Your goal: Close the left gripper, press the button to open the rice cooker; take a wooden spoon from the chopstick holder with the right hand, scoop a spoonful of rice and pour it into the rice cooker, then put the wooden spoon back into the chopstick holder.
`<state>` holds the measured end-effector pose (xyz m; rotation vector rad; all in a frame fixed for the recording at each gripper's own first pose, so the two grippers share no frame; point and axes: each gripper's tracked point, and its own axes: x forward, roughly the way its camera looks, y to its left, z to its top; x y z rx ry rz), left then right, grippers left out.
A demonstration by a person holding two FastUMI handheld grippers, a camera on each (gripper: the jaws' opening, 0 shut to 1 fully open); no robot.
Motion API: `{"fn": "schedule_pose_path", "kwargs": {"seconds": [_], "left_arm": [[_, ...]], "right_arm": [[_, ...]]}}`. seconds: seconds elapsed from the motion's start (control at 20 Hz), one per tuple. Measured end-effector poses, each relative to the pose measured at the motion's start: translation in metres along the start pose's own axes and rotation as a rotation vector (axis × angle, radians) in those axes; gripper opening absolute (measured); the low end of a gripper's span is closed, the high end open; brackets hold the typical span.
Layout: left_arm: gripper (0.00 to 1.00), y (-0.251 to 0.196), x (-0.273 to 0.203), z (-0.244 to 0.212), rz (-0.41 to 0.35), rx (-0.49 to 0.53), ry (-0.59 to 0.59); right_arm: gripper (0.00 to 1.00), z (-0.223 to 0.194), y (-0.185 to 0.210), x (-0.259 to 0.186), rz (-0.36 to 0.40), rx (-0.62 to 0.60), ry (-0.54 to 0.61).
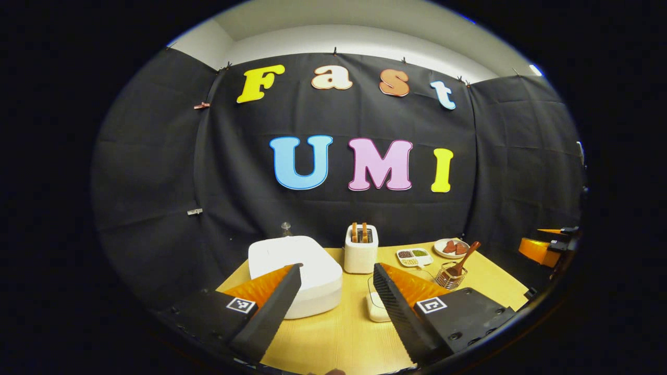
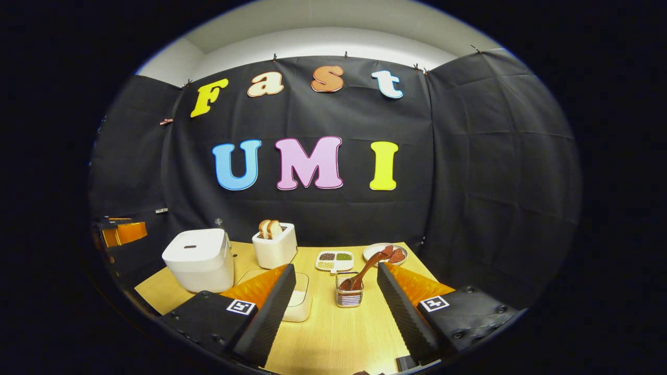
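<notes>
Your left gripper [image 1: 337, 291] has its fingers [image 1: 273, 307] spread wide over the tabletop [image 1: 333, 338], gripping and touching nothing; the closed rice cooker [image 1: 295, 273] sits just beyond its left finger. Your right gripper [image 2: 336, 297] is likewise spread wide with nothing between its fingers [image 2: 401, 307]. Ahead of it, between the fingers, the wooden spoon [image 2: 363, 272] leans in the wire chopstick holder [image 2: 349, 298]. A clear container of rice [image 2: 299, 302] lies partly behind the left finger, near the rice cooker [image 2: 199, 259].
</notes>
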<state>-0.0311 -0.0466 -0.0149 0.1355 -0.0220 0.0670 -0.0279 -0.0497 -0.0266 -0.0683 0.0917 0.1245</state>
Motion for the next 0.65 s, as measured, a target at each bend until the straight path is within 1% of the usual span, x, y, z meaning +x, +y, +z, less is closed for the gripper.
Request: {"fn": "schedule_pose_path", "kwargs": {"seconds": [0.15,0.3,0.45,0.65], "left_arm": [[0.96,0.005,-0.014,-0.003,-0.012,-0.009,0.004],[0.96,0.008,-0.021,0.007,-0.023,-0.02,-0.016],[0.96,0.017,-0.024,0.013,-0.006,-0.014,-0.026],[0.96,0.014,-0.023,0.018,0.0,-0.041,-0.024]], "right_arm": [[0.98,0.004,0.009,-0.012,0.001,0.013,-0.001],[0.98,0.017,0.007,-0.019,-0.016,0.016,-0.032],[0.98,0.023,0.009,-0.022,-0.014,0.029,-0.041],[0.98,0.03,0.006,-0.024,-0.028,0.051,-0.056]]}}
